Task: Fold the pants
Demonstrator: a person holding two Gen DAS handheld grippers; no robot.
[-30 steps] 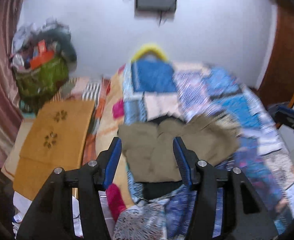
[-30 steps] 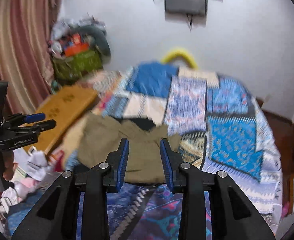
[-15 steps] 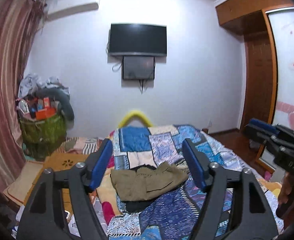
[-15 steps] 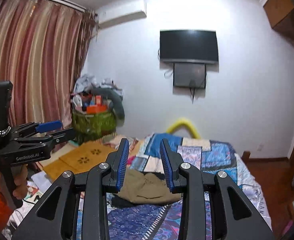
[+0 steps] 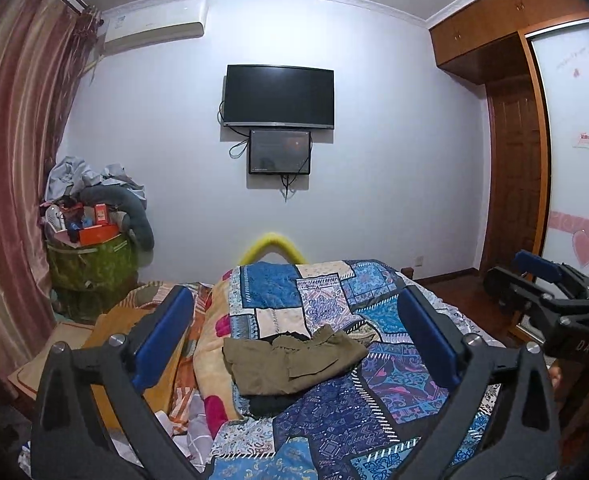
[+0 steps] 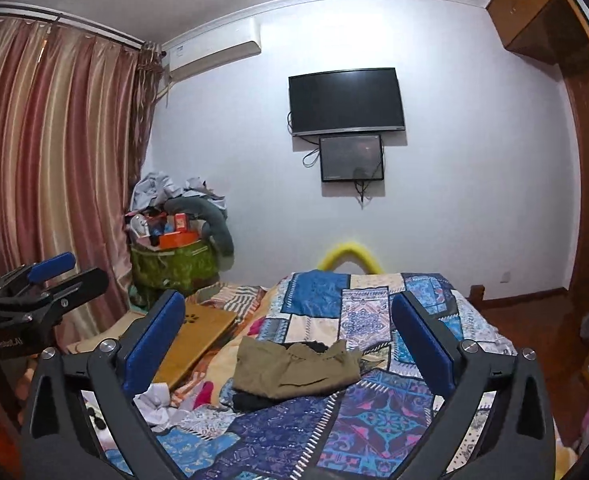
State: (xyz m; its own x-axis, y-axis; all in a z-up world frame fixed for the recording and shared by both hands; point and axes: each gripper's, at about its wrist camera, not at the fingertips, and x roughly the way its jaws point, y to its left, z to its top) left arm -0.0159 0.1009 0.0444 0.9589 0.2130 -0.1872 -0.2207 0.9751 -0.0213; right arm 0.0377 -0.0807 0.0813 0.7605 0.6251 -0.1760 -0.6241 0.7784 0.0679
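Left gripper (image 5: 294, 344): my jaws stood wide apart, empty, blue pads facing each other, raised clear of the bed.
Right gripper (image 6: 290, 340): my jaws stood just as wide, empty, raised clear of the bed too.
Each gripper in the other's view: my right one showed at the right edge of the left view (image 5: 550, 300); my left one showed at the left edge of the right view (image 6: 34, 296).
Pants (image 5: 290, 360): olive, lying in a rumpled folded heap, seen between my left jaws and well ahead of them; in the right view (image 6: 294, 368) they sat between my right jaws, again ahead and untouched.
Dark cloth (image 5: 270, 402): black, lying under the pants, its edge poking out on the side nearest my jaws.
Quilt (image 5: 334, 304): blue patchwork, spread under the pants and running beyond both pairs of jaws.
Blanket (image 5: 210, 356): cream with pink flowers, just left of the pants, behind my left pad in the left view.
Board (image 6: 198, 336): tan, flat, beyond my left pad in the right view.
TV (image 5: 278, 96): dark, on the wall far ahead above my jaws, with a smaller screen (image 5: 279, 152) just beneath it.
Basket (image 5: 90, 264): green, heaped with clutter, far left of the jaws by the curtain (image 5: 10, 160).
Yellow hoop (image 5: 270, 246): at the far end of the bed, straight ahead.
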